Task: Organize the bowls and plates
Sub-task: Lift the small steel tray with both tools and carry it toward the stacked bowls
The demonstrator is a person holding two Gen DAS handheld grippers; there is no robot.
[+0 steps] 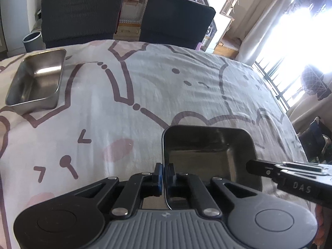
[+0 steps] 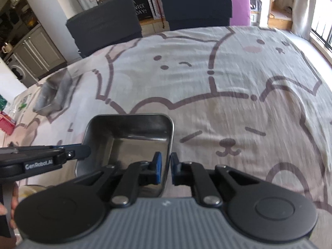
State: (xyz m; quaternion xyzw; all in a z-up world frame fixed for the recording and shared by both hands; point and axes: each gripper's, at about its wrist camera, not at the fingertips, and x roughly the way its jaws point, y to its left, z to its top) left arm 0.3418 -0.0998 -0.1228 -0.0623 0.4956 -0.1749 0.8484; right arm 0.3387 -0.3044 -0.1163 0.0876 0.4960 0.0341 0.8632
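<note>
Both grippers pinch one steel tray (image 1: 209, 155) by opposite walls: the left gripper (image 1: 164, 174) clamps its left wall, the right gripper (image 2: 165, 166) its right wall. It sits low over the cloth-covered surface (image 1: 145, 87); a second tray (image 1: 36, 81) rests well apart, far left. Risk: thin, slick walls may slip if the grippers pull unevenly, tilting or dropping the tray.

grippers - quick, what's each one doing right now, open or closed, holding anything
Left gripper: closed on the left wall of the near steel tray.
Right gripper: closed on the same tray's right wall.
The far steel tray sits untouched.
</note>
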